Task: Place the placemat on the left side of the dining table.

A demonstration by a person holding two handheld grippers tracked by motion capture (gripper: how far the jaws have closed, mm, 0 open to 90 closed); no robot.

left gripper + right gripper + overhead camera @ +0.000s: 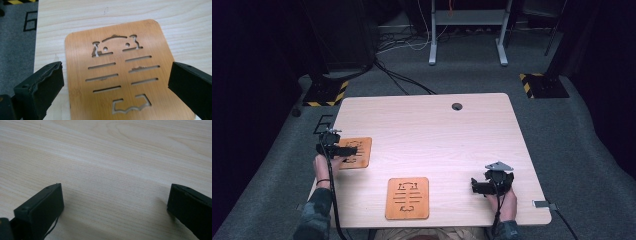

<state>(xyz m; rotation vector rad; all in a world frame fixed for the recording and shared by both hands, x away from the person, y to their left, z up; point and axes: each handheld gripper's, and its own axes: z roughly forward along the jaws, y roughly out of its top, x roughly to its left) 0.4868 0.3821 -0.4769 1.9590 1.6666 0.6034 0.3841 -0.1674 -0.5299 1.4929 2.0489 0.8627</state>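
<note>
Left gripper (352,149): jaws spread as wide as they go, nothing between the pads; in the left gripper view the two black jaws stand either side of a wooden board without touching it.
Left hand (323,165): comes in from the desk's near-left edge, forearm in a camouflage-pattern sleeve, wrist turned so the gripper points across the board, toward the desk's right.
Left board (358,153): flat on the desk close to its left edge, a rounded orange-brown rectangle with cut-out slots and a small animal face; the left gripper hangs over its left part.
Right gripper (476,186): jaws wide apart, holding nothing; in the right gripper view bare wood grain lies between them. A grey three-cornered plate sits on top of it.
Right hand (503,200): reaches in at the desk's near edge toward the right corner, gripper pointing left and low over the surface.
Middle board (407,198): lies flat by the near edge, about halfway along it, well apart from both grippers.
Count of boards: two, same shape and cut pattern.
Count of grippers: two, one per hand.
Desk (437,130): pale wood, with a round cable hole (456,106) near the far edge.
</note>
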